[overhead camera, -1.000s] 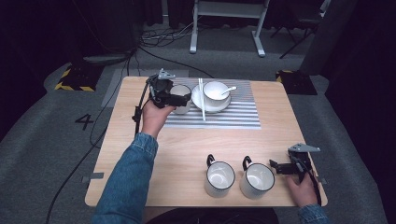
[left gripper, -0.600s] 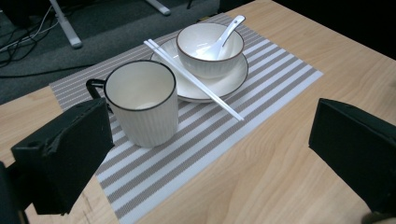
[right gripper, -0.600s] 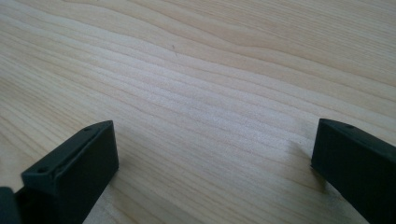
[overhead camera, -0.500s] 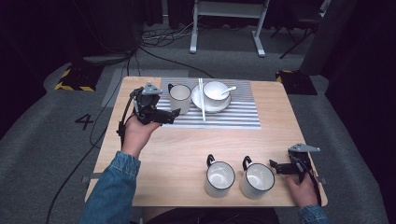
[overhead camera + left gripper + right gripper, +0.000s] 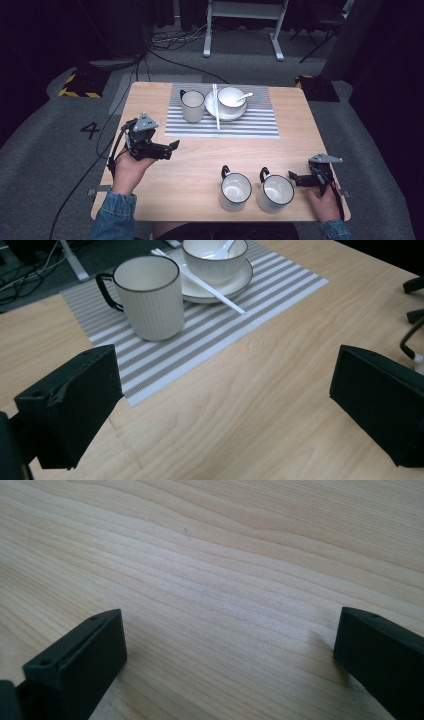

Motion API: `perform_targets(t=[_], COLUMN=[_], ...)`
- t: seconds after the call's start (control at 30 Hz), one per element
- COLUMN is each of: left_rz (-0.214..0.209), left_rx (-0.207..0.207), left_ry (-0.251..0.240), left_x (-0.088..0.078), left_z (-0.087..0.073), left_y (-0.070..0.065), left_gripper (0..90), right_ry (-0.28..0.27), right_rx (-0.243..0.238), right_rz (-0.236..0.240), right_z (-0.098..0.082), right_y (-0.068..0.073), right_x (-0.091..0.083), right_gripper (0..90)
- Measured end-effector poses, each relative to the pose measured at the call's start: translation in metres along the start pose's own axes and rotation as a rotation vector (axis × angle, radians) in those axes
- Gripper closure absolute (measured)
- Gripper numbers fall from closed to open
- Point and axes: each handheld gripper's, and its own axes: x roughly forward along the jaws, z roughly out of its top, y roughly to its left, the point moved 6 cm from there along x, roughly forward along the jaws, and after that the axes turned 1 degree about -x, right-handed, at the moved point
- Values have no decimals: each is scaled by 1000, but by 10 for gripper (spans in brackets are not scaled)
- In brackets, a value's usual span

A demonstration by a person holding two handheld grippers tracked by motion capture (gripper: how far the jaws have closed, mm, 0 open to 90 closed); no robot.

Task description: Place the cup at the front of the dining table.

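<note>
The mug point(image 5: 192, 105) stands upright on the striped mat point(image 5: 250, 122) toward the far edge of the surface point(image 5: 200, 160), handle turned to the far-left corner, just beside the saucer point(image 5: 214, 106) that carries the bowl point(image 5: 231, 98), so it reads as a place setting. The left tongs point(image 5: 167, 150) hover spread and empty near the left edge, off the mat. Two more mugs point(image 5: 235, 191) wait at the near edge, and the right tongs point(image 5: 294, 177), also spread, rest just beside them, likely ready to take one.
</note>
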Motion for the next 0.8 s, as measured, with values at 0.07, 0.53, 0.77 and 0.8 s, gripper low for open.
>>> perform_targets(t=[0.07, 0.53, 0.77, 0.8], left_rz=[-22, -28, 35, 56], left_rx=[-17, -54, 7, 17], left_ry=[-12, -8, -38, -27], left_x=[-2, -11, -9, -8], left_z=[-9, -55, -79, -84], left_y=[-3, -6, -9, -9], left_gripper=[6, 6, 13, 14], right_ry=[1, 0, 1, 0], right_rx=[-1, -1, -4, 0], right_rz=[0, -1, -3, 0], right_z=[0, 0, 0, 0], right_y=[0, 0, -1, 0], right_x=[0, 0, 0, 0], right_gripper=[7, 7, 7, 7])
